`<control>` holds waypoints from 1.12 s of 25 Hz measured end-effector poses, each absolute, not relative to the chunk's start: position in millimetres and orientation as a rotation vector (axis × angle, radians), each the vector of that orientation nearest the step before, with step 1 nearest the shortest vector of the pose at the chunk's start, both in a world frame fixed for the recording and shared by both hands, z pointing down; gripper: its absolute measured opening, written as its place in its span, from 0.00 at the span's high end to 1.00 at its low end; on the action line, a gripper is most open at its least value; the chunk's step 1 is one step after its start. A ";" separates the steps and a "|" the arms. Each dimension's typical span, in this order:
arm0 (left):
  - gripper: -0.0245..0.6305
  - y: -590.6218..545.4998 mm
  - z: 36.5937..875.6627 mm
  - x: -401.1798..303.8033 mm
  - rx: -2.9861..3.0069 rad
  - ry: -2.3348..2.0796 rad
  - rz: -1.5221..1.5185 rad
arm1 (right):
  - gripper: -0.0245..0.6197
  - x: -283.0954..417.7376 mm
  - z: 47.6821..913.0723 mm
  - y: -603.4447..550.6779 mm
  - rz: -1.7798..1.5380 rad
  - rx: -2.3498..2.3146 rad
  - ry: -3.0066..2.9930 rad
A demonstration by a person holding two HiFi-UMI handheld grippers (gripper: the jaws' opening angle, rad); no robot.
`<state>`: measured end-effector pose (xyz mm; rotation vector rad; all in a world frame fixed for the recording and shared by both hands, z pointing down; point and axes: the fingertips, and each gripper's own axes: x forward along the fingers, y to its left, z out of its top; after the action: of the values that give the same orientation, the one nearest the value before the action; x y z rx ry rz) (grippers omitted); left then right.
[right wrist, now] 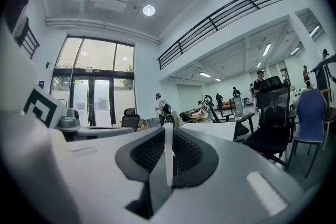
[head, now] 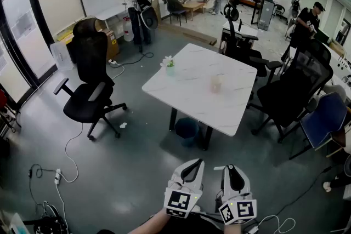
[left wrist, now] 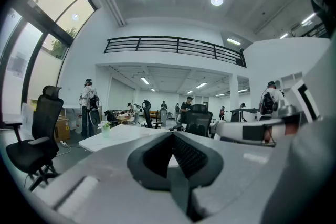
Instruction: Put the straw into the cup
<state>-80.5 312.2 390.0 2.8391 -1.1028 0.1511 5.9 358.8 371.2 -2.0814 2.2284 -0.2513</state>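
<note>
Room: big office hall; a white table (head: 193,109) stands well ahead of me.
Straw: thin white straw (right wrist: 168,150), upright, pinched between the jaws of my right gripper (right wrist: 169,136).
Cup: pale cup (head: 215,84) on the table, well apart from the straw.
Left gripper (left wrist: 172,136): jaws together, nothing between them; just beside the right one.
Around: small flower pot (head: 170,67) near the table's left edge; black chair (head: 88,90) left of the table.
</note>
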 end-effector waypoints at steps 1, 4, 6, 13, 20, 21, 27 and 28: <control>0.96 313.5 390.3 -78.2 2.835 -1.101 0.149 | 0.89 7.9 370.9 360.7 -0.250 -2.081 2.231; 0.96 317.4 392.0 -68.9 2.830 -1.094 0.148 | 0.89 15.9 372.7 365.2 -0.259 -2.074 2.227; 0.96 319.9 394.0 -60.7 2.827 -1.088 0.150 | 0.89 21.0 373.8 365.9 -0.276 -2.059 2.209; 0.96 330.4 397.7 -37.8 2.828 -1.084 0.149 | 0.89 46.4 376.8 371.6 -0.278 -2.058 2.182; 0.96 325.9 408.4 -40.3 2.789 -1.130 0.184 | 0.89 54.3 392.9 370.1 -0.347 -2.041 2.189; 0.96 324.0 408.1 -39.7 2.789 -1.132 0.182 | 0.89 55.2 392.5 366.7 -0.346 -2.040 2.193; 0.96 293.0 421.6 -40.5 2.748 -1.179 0.202 | 0.89 58.1 399.4 332.3 -0.356 -2.011 2.232; 0.96 284.3 426.7 -40.4 2.731 -1.191 0.208 | 0.89 57.9 403.7 324.9 -0.365 -2.005 2.248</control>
<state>-40.4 284.3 426.7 2.7314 -1.1909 0.2083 57.9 324.9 403.7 -2.0051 2.2484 -0.3648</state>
